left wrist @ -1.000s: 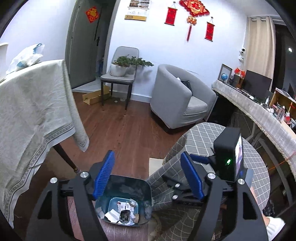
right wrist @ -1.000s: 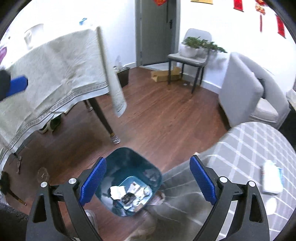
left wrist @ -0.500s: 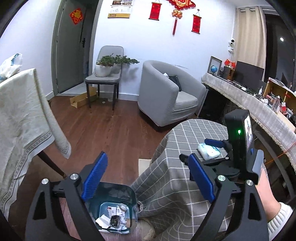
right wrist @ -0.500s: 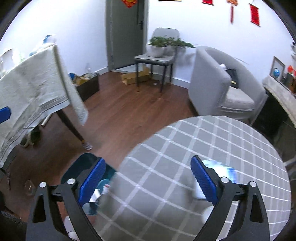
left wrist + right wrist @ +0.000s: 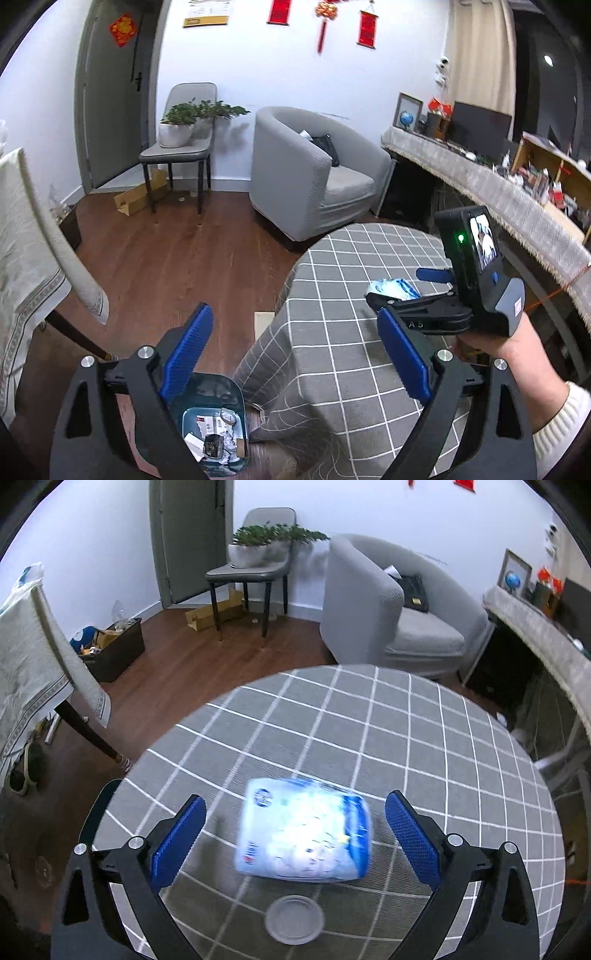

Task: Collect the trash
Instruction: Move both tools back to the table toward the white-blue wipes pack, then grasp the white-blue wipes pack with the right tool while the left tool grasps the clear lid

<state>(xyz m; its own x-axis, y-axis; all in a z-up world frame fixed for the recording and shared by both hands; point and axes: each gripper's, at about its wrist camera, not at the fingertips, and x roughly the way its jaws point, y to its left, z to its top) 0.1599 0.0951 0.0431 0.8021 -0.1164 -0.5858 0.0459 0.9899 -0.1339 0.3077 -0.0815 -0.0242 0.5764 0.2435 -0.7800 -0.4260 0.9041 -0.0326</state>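
A dark teal trash bin holding paper scraps stands on the floor by the round table with a grey checked cloth. My left gripper hovers open and empty above the bin and the table's edge. On the table lies a blue-and-white plastic pack. My right gripper is open, its blue pads on either side of the pack without touching it. A clear round lid rests just in front of the pack. In the left wrist view the right gripper, held by a hand, is over the pack.
A grey armchair and a chair with potted plants stand at the back. A table draped in beige cloth is on the left, a long cluttered counter on the right. A black crate sits on the wood floor.
Both views swung right, from over the bin toward the round table. The pack has come between the right gripper's pads. The left jaws spread wider.
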